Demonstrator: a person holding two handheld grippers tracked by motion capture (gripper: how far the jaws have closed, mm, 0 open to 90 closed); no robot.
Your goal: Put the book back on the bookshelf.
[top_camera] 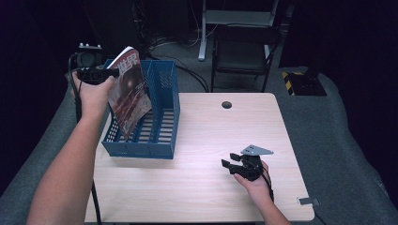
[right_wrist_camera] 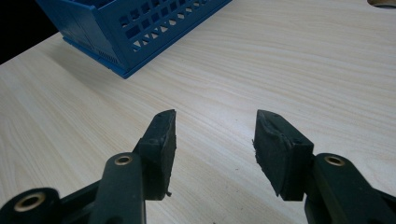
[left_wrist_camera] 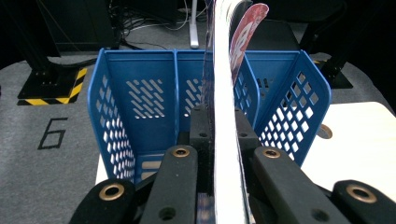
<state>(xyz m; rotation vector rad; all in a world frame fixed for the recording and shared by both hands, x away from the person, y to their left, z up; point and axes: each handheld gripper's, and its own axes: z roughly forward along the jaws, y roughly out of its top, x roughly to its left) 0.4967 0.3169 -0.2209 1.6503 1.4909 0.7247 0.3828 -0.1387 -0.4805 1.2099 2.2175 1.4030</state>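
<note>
Left gripper (top_camera: pixel 114 72) pinching red-covered glossy magazine (top_camera: pixel 129 89) over blue perforated plastic file rack (top_camera: pixel 162 140); next: lower into slot. Right gripper (top_camera: pixel 230 160) spread, idle.

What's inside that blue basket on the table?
A magazine, clamped by the left gripper, leans tilted into the blue basket, its lower end down in a left-hand compartment. The other slots look bare; the magazine hides the floor beneath it.
</note>
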